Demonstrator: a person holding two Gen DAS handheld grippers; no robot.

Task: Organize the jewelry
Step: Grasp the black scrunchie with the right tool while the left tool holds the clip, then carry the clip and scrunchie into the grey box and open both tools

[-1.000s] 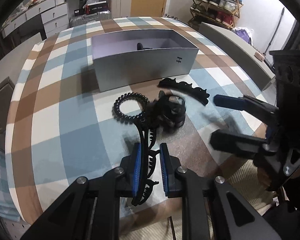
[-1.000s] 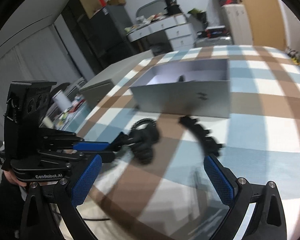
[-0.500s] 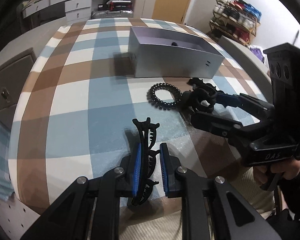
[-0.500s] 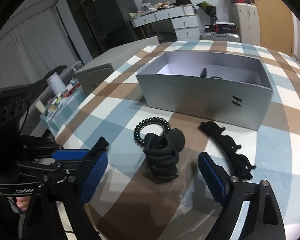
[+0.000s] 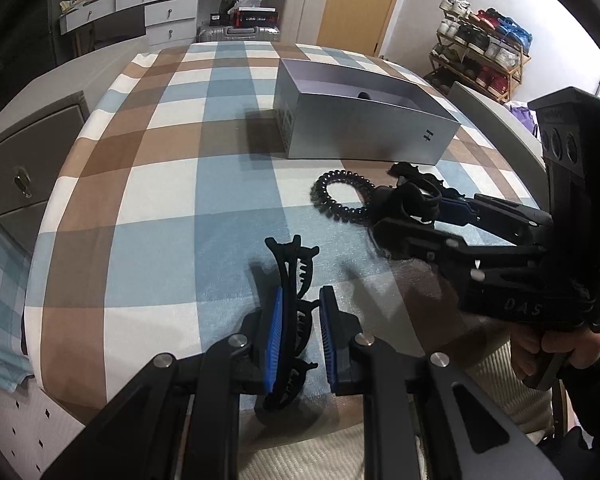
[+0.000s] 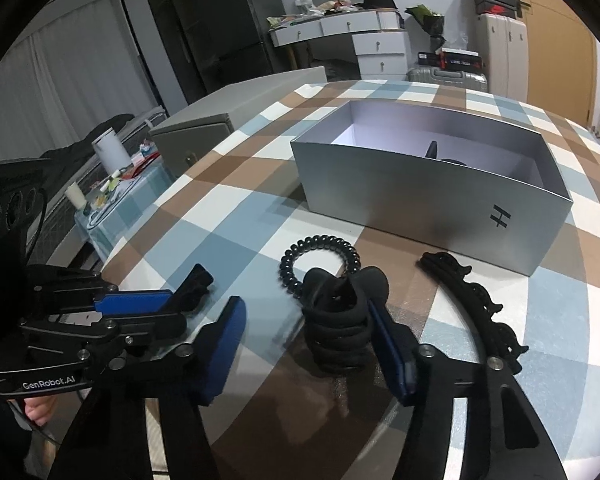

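Checked table (image 5: 160, 200), grey box (image 6: 440, 200) upper right; left hand-held gripper (image 5: 300, 332) pinches a claw clip (image 5: 292, 280). Right hand-held gripper (image 6: 312, 344), spread around the scrunchie bundle (image 6: 340, 332), risks snagging the touching coil tie (image 6: 320, 252).

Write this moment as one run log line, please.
left gripper: shut on black hair claw | right gripper: open around black scrunchie | grey box: open, behind

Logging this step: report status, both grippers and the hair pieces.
Left gripper shut on black claw clip. Right gripper open, straddling black scrunchie. Coil hair tie touches scrunchie. Grey box unobstructed.
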